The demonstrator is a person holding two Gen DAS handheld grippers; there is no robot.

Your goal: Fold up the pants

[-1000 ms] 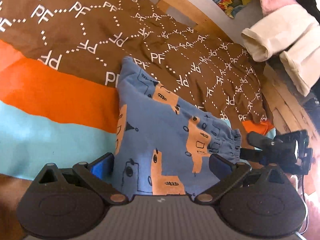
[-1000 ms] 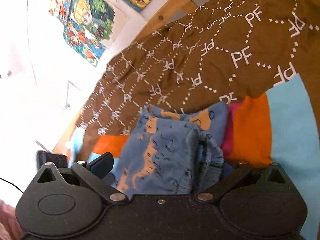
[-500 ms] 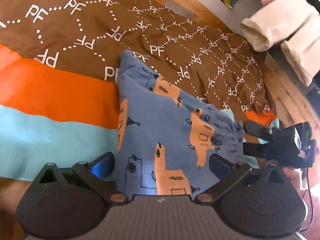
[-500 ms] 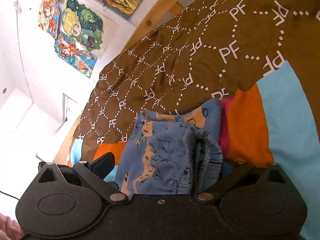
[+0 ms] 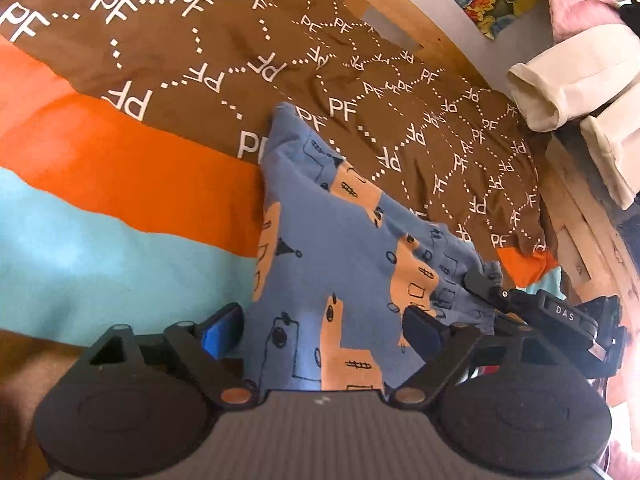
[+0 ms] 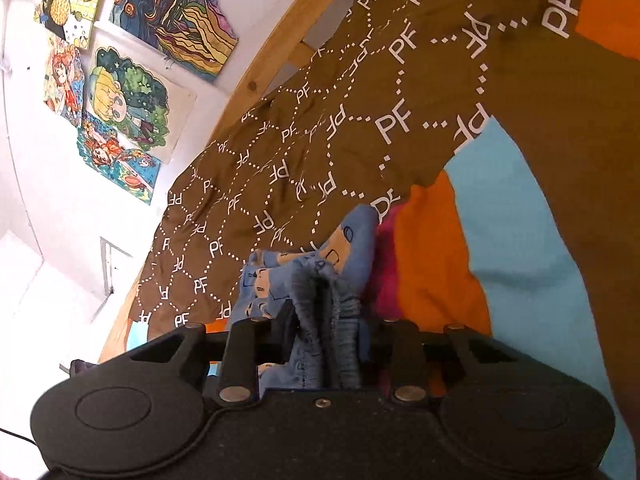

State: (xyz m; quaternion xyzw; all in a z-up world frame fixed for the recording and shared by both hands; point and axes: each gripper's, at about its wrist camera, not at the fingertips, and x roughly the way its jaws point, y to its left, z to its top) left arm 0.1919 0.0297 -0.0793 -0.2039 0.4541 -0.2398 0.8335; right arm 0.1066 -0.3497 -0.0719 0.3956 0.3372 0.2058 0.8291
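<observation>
The pants [image 5: 340, 248] are small, blue with orange and black drawings, and lie on a brown, orange and light-blue bedspread [image 5: 120, 168]. My left gripper [image 5: 324, 326] is open, its fingers on either side of the near end of the pants. My right gripper [image 6: 326, 320] is shut on the gathered elastic waistband of the pants [image 6: 320, 300]. The right gripper also shows in the left wrist view [image 5: 484, 286], at the pants' right edge.
A wooden bed frame [image 5: 400, 12] runs behind the bedspread. Cream and pink clothes [image 5: 580, 80] hang at the right in the left wrist view. Colourful drawings [image 6: 132, 104] are on the white wall in the right wrist view.
My right gripper has closed on the waistband, from open half a second ago. The left gripper has stayed open around the near end.
</observation>
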